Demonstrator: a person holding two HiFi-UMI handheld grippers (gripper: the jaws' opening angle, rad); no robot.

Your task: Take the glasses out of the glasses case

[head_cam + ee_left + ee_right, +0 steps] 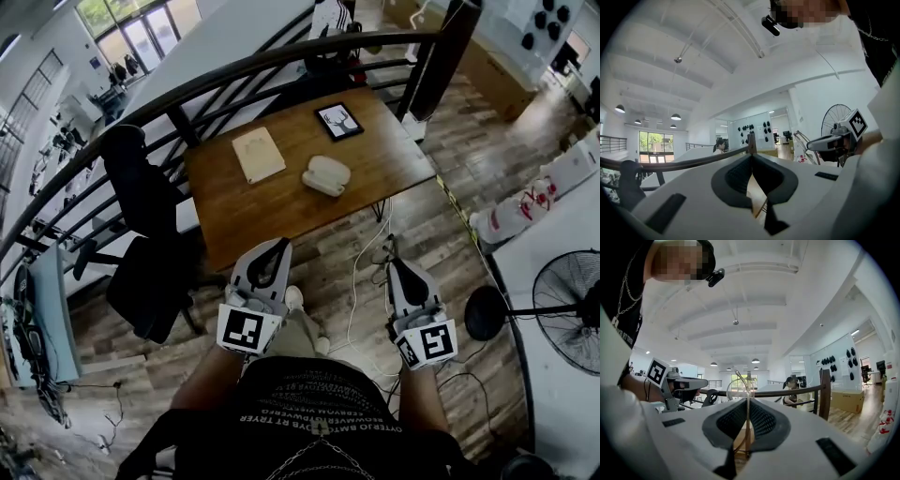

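Note:
The white glasses case [325,175] lies on the wooden table [272,211], and its lid seems raised. Both grippers hang near my body over the floor, well short of the table. My right gripper [395,266] [747,404] is shut on thin gold-framed glasses [738,389]; one slim metal part runs upright between the pads and a lens stands above the jaws. My left gripper [277,247] [751,159] is shut with nothing between its pads. Each gripper view shows the other gripper off to the side.
A tan notebook [258,154] and a black picture frame [338,121] share the table with the case. A black office chair [145,234] stands left of it, a dark railing [234,70] curves behind, and a floor fan [572,300] is at the right. White cable [361,281] trails across the floor.

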